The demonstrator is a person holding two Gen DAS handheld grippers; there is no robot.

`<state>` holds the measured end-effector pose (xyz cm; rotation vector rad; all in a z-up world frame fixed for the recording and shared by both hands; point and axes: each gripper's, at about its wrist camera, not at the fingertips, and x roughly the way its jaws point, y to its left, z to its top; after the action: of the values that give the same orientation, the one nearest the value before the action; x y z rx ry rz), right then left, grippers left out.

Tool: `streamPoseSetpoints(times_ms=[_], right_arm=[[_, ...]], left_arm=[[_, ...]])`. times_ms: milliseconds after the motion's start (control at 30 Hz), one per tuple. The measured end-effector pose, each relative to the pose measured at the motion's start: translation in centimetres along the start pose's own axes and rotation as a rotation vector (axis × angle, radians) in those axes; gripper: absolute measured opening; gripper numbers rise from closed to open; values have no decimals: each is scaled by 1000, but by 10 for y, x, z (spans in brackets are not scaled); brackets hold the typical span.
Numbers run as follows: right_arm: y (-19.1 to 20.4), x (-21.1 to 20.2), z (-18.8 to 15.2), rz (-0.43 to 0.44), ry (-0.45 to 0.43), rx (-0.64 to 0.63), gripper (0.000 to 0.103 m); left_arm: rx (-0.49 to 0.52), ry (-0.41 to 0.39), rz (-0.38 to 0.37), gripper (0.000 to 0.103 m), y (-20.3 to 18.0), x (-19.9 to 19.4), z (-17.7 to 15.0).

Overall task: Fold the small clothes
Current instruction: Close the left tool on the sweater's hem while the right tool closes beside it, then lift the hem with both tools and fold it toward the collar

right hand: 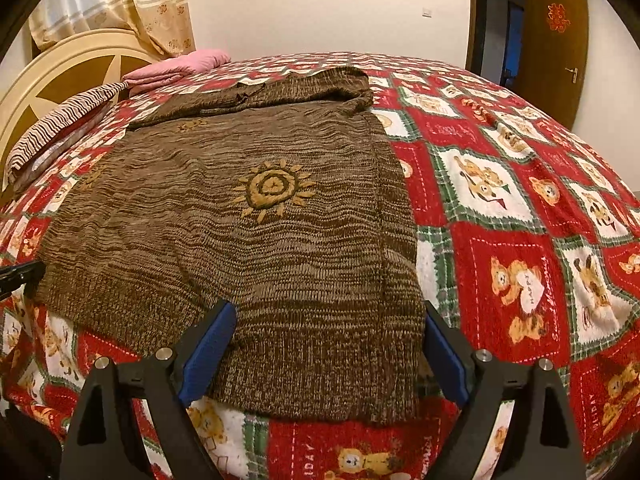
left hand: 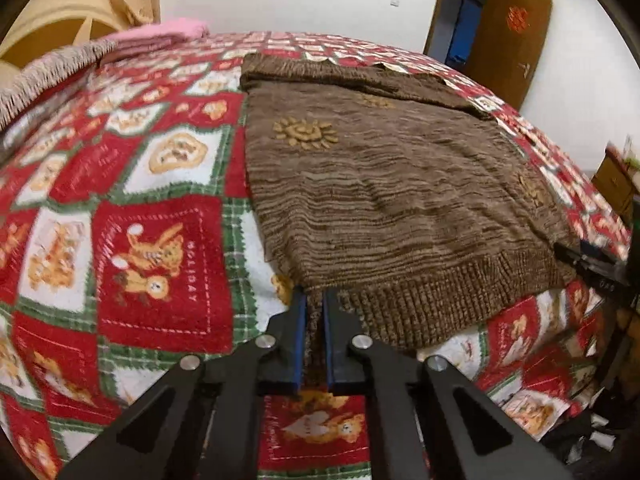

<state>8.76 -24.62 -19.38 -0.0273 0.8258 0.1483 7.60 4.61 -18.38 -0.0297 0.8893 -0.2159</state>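
On the bed (right hand: 520, 208), with its red bear-patterned cover, a brown knitted sweater (right hand: 248, 208) lies spread flat, ribbed hem toward the near edge and sleeves folded across the far end.

At the hem's left corner, the left tongs (left hand: 314, 300) are pinched together with a strip of the ribbing caught between the blue pads, so that corner looks secured. Best to keep that grip steady and not tug yet, or the knit will stretch out of line.

Further right, the right tongs (right hand: 326, 320) stand wide apart, straddling the hem's right corner without pressing on it (the fabric lies between the pads, slack). To do this well, they should settle onto the ribbing close to the corner and close on both layers, matching the left side's depth.

Then, I'd judge, both corners can lift together evenly toward the collar.
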Motion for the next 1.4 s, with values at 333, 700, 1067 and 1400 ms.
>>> streamPoseSetpoints(times_ms=[333, 700, 1067, 1400], right_arm=[[-29, -19, -7, 7, 2, 86, 90], [-41, -27, -15, 91, 13, 141, 82], [-44, -25, -20, 162, 61, 114, 5], [-57, -71, -11, 326, -16, 191, 4]], left_arm=[[-38, 3, 6, 8, 22, -7, -3], [-16, -43, 77, 27, 16, -1, -9], [19, -35, 0, 7, 17, -4, -8], [-35, -62, -101, 7, 26, -33, 2]])
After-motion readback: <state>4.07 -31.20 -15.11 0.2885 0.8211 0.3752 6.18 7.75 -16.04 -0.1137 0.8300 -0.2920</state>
